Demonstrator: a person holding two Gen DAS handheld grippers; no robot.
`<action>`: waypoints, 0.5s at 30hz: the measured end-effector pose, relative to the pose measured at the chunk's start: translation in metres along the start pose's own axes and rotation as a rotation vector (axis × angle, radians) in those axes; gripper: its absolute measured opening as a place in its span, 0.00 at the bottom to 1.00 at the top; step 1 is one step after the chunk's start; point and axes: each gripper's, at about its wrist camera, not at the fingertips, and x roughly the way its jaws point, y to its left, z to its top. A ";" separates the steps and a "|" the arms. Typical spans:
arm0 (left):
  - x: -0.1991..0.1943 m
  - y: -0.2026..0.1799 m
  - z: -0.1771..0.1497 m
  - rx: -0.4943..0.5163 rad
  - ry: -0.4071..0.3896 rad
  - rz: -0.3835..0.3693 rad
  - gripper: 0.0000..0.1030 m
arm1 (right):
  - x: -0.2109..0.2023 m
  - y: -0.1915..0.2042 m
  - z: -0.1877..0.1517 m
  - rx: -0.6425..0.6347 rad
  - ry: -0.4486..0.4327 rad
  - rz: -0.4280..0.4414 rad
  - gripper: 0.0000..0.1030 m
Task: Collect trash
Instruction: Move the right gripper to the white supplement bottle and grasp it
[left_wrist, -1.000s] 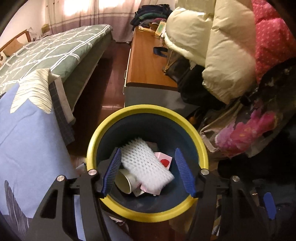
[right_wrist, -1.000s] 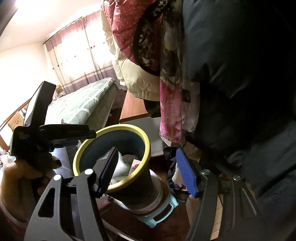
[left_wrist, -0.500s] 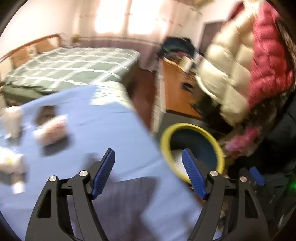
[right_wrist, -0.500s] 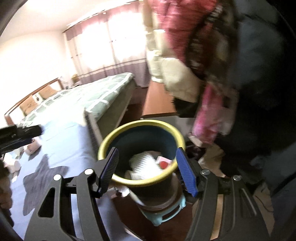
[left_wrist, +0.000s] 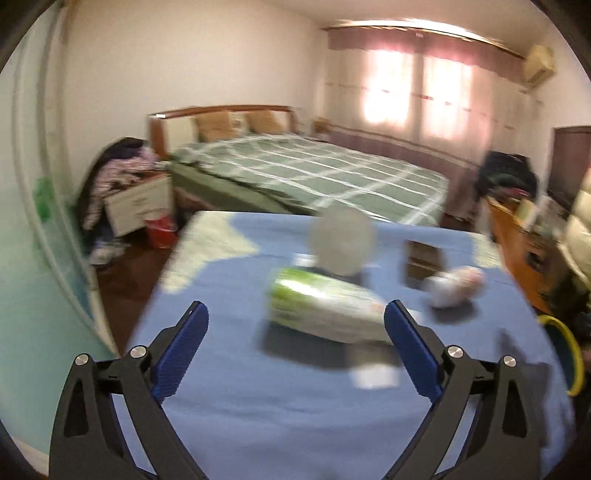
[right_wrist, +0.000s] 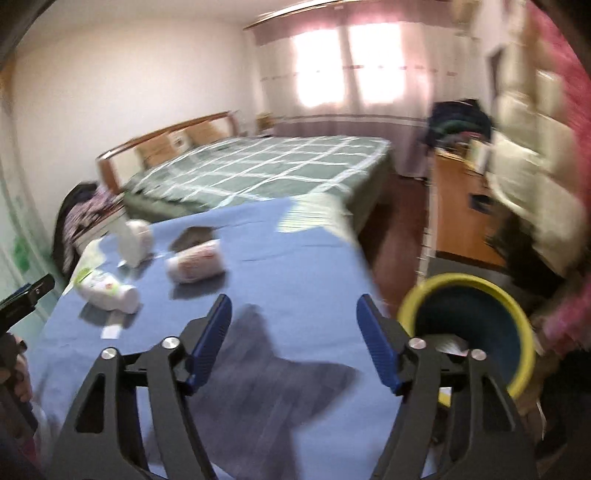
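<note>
Several pieces of trash lie on a blue cloth (left_wrist: 258, 406): a green-and-white packet (left_wrist: 325, 310) (right_wrist: 107, 290), a white cup lying on its side (left_wrist: 454, 286) (right_wrist: 195, 264), a pale upright object (left_wrist: 341, 242) (right_wrist: 133, 242) and a small white scrap (left_wrist: 375, 376) (right_wrist: 110, 332). My left gripper (left_wrist: 295, 345) hangs over the cloth just short of the packet, its jaws opening wide, nothing between them. My right gripper (right_wrist: 293, 339) is over the cloth too, jaws opening and empty. The yellow-rimmed bin (right_wrist: 480, 332) (left_wrist: 569, 354) stands at the cloth's right edge.
A green checked bed (left_wrist: 314, 173) (right_wrist: 266, 170) lies beyond the cloth. A wooden cabinet (right_wrist: 458, 206) and hanging coats (right_wrist: 535, 166) fill the right side. The other gripper's body and a hand (right_wrist: 14, 354) show at the right wrist view's left edge.
Both grippers swung left, away from the bin and over the blue cloth. The left jaws spread much wider, the right a little. The trash on the cloth came into view.
</note>
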 end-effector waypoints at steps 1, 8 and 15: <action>0.002 0.011 -0.001 -0.006 -0.011 0.020 0.93 | 0.011 0.012 0.006 -0.027 0.008 0.017 0.72; 0.023 0.064 -0.013 -0.103 -0.013 0.074 0.94 | 0.083 0.074 0.028 -0.196 0.089 0.102 0.90; 0.026 0.056 -0.017 -0.117 -0.008 0.067 0.95 | 0.143 0.099 0.037 -0.271 0.162 0.068 0.93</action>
